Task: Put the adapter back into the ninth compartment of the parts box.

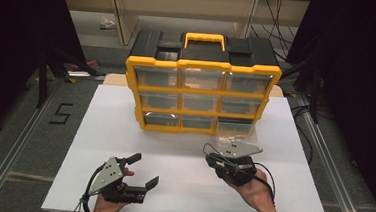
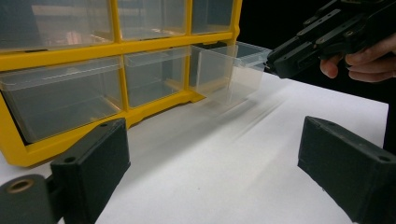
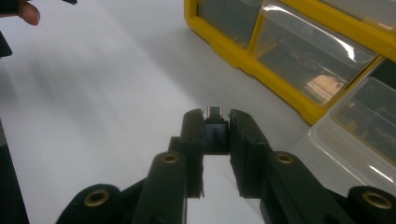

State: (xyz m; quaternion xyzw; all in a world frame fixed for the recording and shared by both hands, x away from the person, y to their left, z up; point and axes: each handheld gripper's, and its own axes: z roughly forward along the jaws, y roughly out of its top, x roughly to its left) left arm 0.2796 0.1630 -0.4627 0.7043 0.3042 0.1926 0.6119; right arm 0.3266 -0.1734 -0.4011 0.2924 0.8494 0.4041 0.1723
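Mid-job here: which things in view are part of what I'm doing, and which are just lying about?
In the job:
- small black plug, clamped in the right gripper
- pulled-out clear drawer
- yellow drawer cabinet

Lying about:
- left gripper, jaws open, holding nothing
- cables behind the table

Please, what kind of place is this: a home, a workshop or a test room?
Probably a test room or lab. A white table stands between black curtains, with a number taped on the floor and loose cables behind the yellow drawer organizer.
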